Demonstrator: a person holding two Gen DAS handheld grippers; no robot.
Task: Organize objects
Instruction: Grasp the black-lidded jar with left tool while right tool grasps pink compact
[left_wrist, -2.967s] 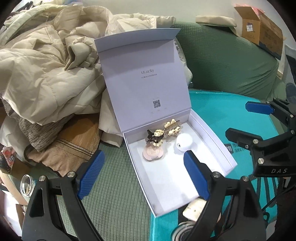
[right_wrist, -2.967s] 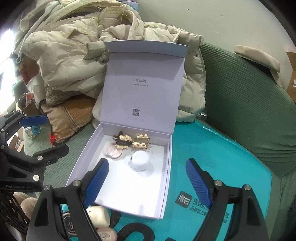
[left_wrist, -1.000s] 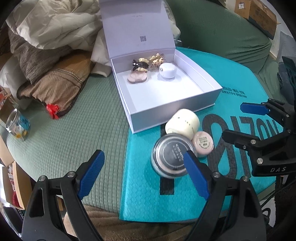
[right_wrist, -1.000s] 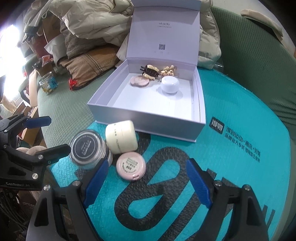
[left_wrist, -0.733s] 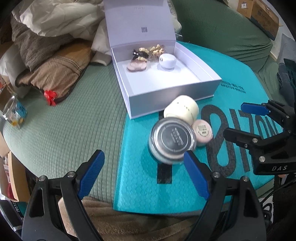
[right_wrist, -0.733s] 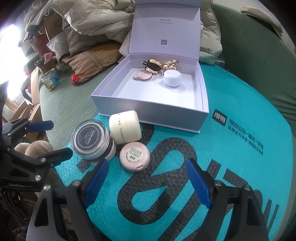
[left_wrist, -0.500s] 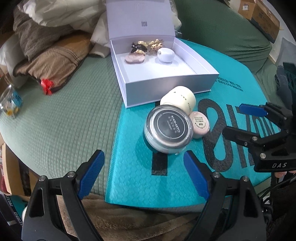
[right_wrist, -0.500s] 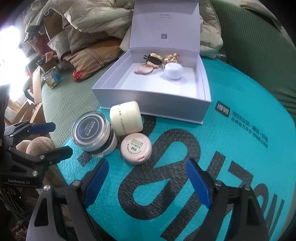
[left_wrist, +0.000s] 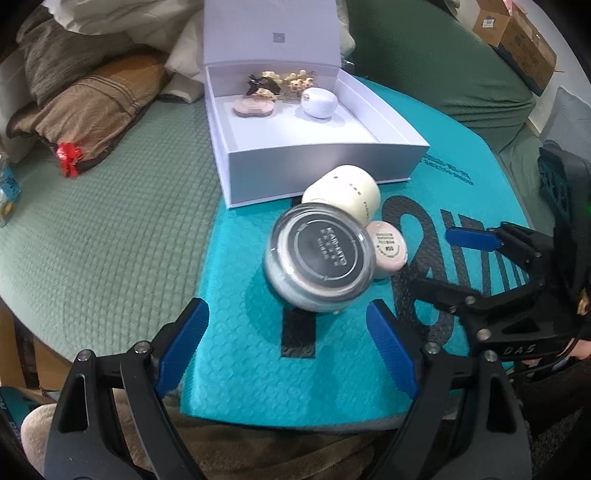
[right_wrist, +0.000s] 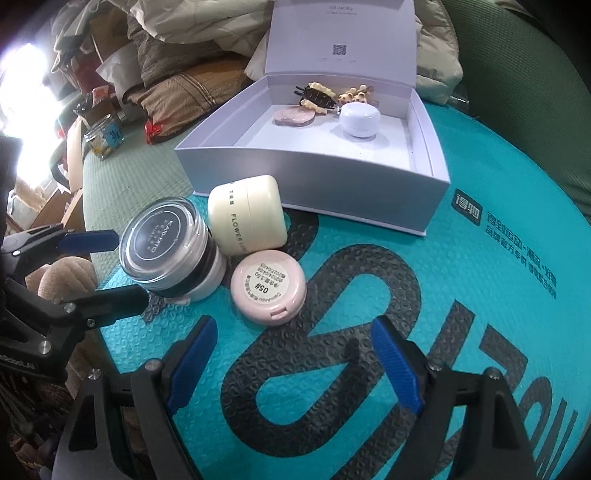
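Compared with a second ago, both views are sitting closer to the teal mat (right_wrist: 480, 295), and the three small cosmetic containers are looming larger in each frame, while the white box has slid toward the top.

The left tongs (left_wrist: 288, 347) are standing released, blue tips wide apart at the lower centre of the left view, with nothing between them. Just above them, the clear jar with a black lid (left_wrist: 319, 258) is standing upright on the mat, lid facing up and toward the camera. The right tongs (right_wrist: 295, 362) are likewise released and grasping nothing, at the lower centre of the right view, with the round pink compact (right_wrist: 269, 287) lying flat just above them, its labelled face up.

The cream jar (right_wrist: 245, 214) is lying on its side, its long axis running from lower left to upper right in the right view, its rounded end near the front wall of the box. All three containers are clustered together, touching or nearly so.

The white box (right_wrist: 314, 184) is sitting open at the upper centre, its lid (right_wrist: 340, 40) standing upright at the back. Inside, against the back wall, are lying hair clips (right_wrist: 325, 96), a flat pink disc (right_wrist: 294, 116) and a small white domed case (right_wrist: 360, 120). The front half of the box is bare.

A glass jar (right_wrist: 103, 142) is standing at the left on the green couch (left_wrist: 110, 229).
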